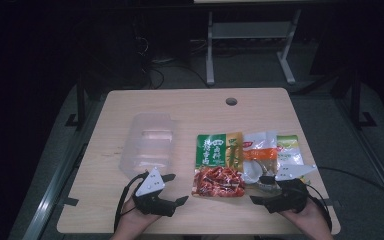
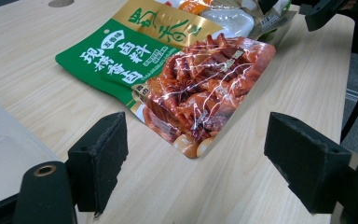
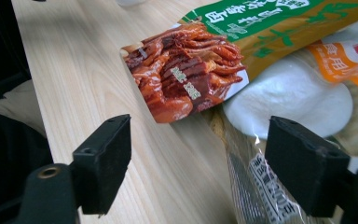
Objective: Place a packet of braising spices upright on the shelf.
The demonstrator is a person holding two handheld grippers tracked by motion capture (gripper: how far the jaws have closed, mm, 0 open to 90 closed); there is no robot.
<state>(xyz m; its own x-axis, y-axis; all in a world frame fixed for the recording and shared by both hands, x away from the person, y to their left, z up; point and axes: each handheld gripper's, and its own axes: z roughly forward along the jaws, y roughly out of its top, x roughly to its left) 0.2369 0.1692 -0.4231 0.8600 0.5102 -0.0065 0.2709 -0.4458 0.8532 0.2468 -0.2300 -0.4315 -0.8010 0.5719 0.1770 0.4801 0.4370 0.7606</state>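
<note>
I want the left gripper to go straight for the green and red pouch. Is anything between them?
Nothing visible: the left gripper, jaws open, faces the green and red pouch across bare table.

Two hands come in over the near edge of the table, each holding a black gripper low above the top. The left hand sits toward the near left corner, and its left gripper angles forward and to the right, grey three-cornered plate on top, a cable looping back along the wrist. In the left gripper view its jaws stand wide apart with nothing between the pads. The right hand sits toward the near right corner, and its right gripper angles forward and to the left, likewise plate-topped. Its jaws also stand wide apart, pressing on nothing.
</note>
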